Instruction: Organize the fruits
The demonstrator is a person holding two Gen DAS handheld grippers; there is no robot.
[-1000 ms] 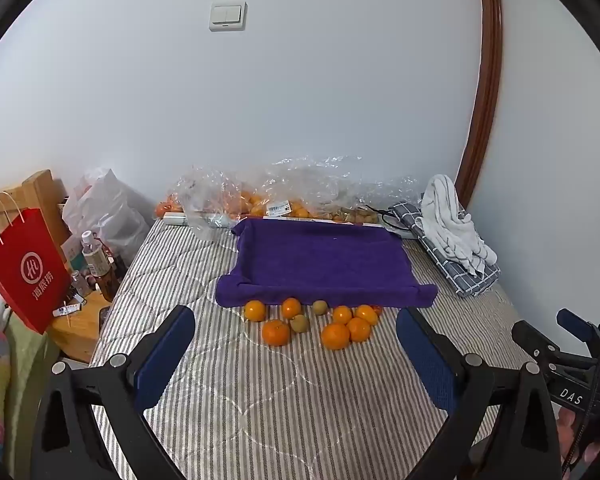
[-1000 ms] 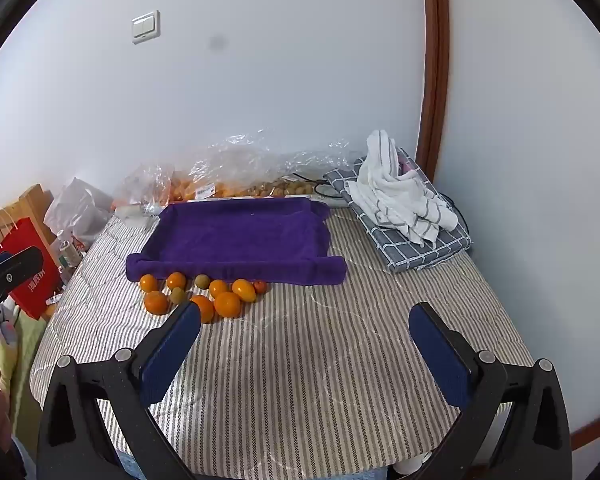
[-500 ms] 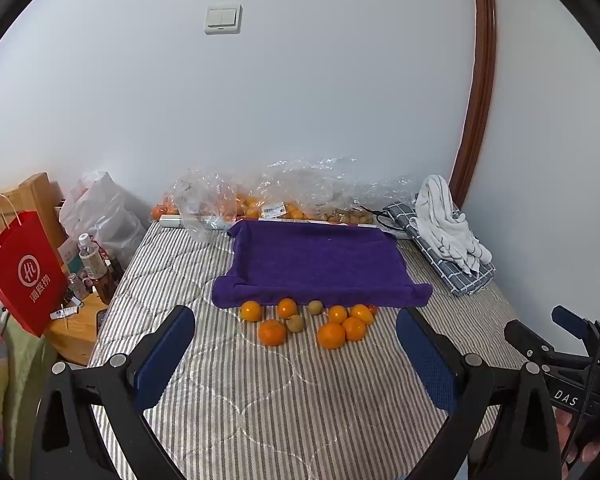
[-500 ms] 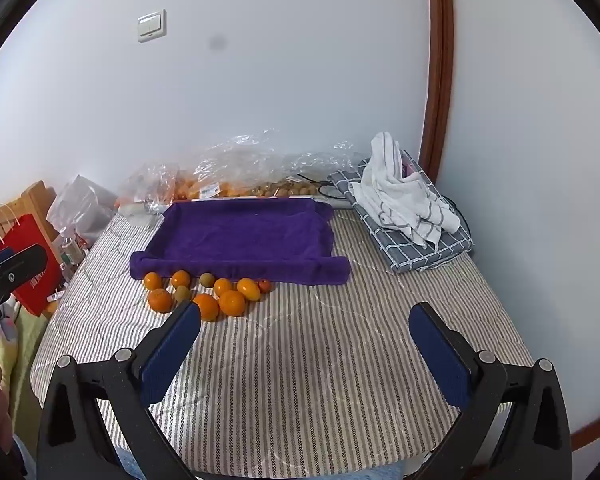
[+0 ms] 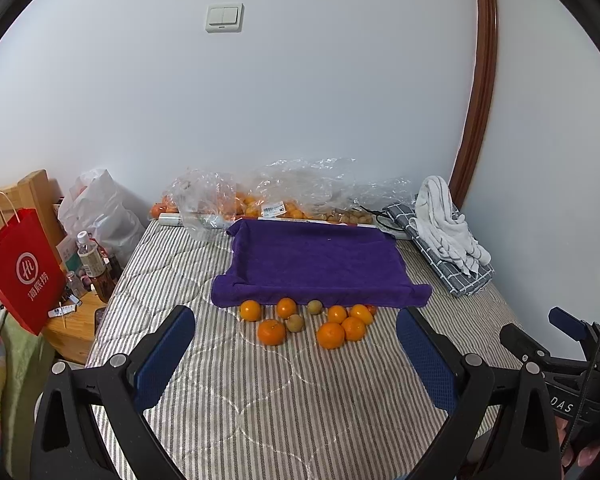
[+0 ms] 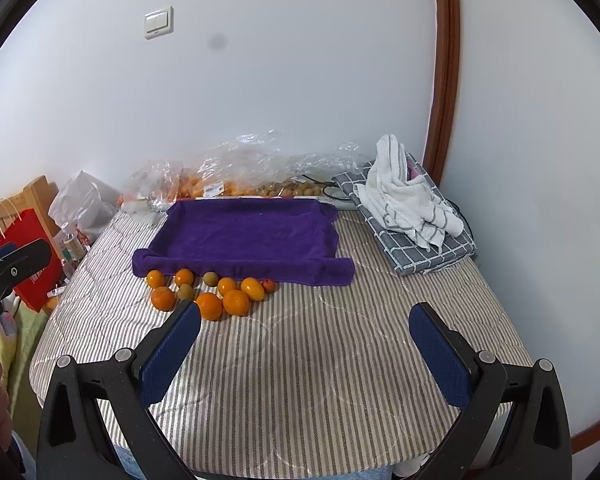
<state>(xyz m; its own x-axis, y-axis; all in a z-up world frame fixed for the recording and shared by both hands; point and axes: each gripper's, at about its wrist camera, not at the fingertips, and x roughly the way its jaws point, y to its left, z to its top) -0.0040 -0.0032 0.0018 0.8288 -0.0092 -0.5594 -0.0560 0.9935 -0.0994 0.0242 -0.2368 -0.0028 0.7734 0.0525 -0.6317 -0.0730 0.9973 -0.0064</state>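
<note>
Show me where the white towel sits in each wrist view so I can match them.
Left wrist: white towel at right of centre, on a grey checked cloth.
Right wrist: white towel upper right, on the same cloth.
Shared landmark: purple towel, just left of it in both.

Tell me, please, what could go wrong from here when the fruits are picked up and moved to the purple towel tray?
1. The fruits lie packed together and touching, so an open left gripper closing on one may nudge its neighbours and roll them over the striped cover.
2. The purple towel tray has a soft, low front rim, so a fruit set near it might roll back out.
3. The small greenish fruits may slip between the wide pads.
</note>
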